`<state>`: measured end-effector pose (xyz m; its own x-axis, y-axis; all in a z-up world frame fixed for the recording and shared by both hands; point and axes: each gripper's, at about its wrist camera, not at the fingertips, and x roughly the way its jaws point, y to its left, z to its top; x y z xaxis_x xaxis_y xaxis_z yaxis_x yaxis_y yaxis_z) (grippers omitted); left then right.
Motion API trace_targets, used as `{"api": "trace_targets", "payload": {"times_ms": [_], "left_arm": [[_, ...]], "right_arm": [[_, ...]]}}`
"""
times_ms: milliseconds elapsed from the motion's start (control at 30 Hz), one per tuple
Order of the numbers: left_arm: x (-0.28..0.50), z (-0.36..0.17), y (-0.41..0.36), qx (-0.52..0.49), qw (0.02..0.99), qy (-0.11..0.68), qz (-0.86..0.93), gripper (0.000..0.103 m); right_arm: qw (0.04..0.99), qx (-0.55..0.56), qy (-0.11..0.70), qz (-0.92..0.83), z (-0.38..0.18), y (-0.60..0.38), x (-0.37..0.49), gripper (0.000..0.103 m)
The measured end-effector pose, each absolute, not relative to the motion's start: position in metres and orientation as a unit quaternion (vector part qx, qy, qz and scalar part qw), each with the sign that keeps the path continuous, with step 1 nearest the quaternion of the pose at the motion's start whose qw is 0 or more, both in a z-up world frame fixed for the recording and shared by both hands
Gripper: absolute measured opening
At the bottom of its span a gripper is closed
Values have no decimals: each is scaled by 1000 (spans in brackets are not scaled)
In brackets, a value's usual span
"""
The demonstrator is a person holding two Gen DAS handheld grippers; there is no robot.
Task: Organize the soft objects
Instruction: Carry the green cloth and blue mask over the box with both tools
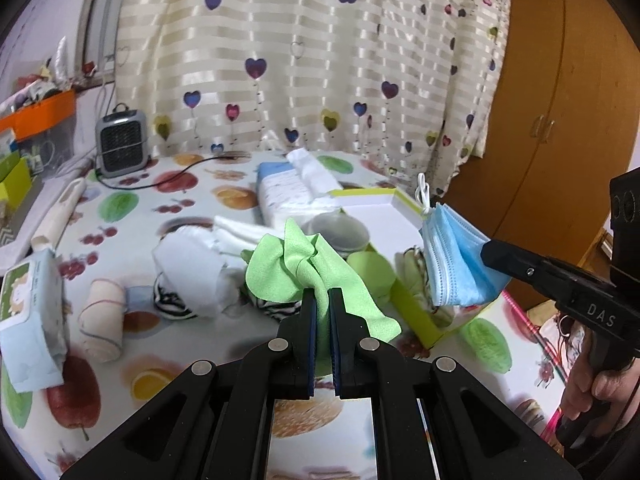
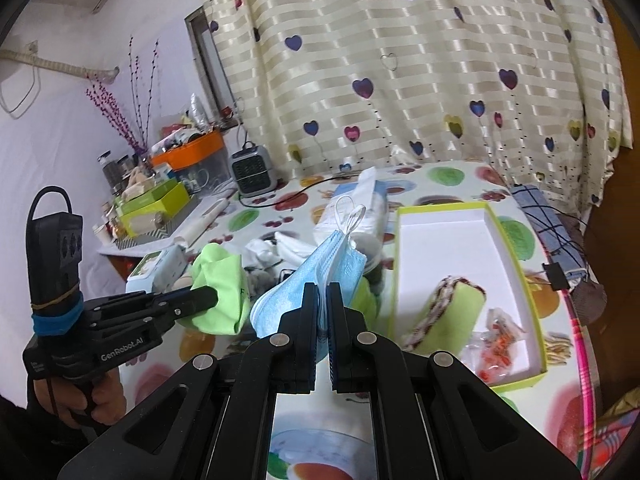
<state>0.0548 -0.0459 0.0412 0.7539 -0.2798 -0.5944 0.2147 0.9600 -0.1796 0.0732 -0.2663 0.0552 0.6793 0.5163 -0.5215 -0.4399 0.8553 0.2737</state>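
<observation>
Here, left gripper: jaws clenched on a crumpled green cloth, nearly no gap between the pads, fabric bunched above the tips and trailing down to their right. Cloth lifted clear of the table, above a heap of white cloths and a zebra-striped piece. Seen from the right wrist camera as a green bundle pinched at the tip of the left gripper, a hand wrapped round its handle.

Right gripper: jaws likewise clamped tight, gripping a stack of blue face masks, white ear loops standing up above the stack. From the left wrist camera, same masks hanging from the tip of the right gripper, in the air over the near corner of the yellow-green box, a hand on the grip below.

Box lying on the table just right of the right jaws, white inside, holding a green roll with a dark patterned edge and a clear bag with orange bits. Masks left of the box's near wall, cloth further left again, the two bundles apart and not touching. At the back of the table, a small grey heater; at its near left, a tissue pack and a rolled bandage.
</observation>
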Motion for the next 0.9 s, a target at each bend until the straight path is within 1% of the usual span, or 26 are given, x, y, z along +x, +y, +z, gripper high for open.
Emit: {"api": "trace_targets", "payload": {"times_ms": [533,900], "left_arm": [[92,56,-74,-40,937,309,-157,6],[128,65,-118,-19,932,304,-197,6]], "right_arm": [[931,81,287,211,64,-309,89,4],[936,102,289,172,59,-344,110,4]]}}
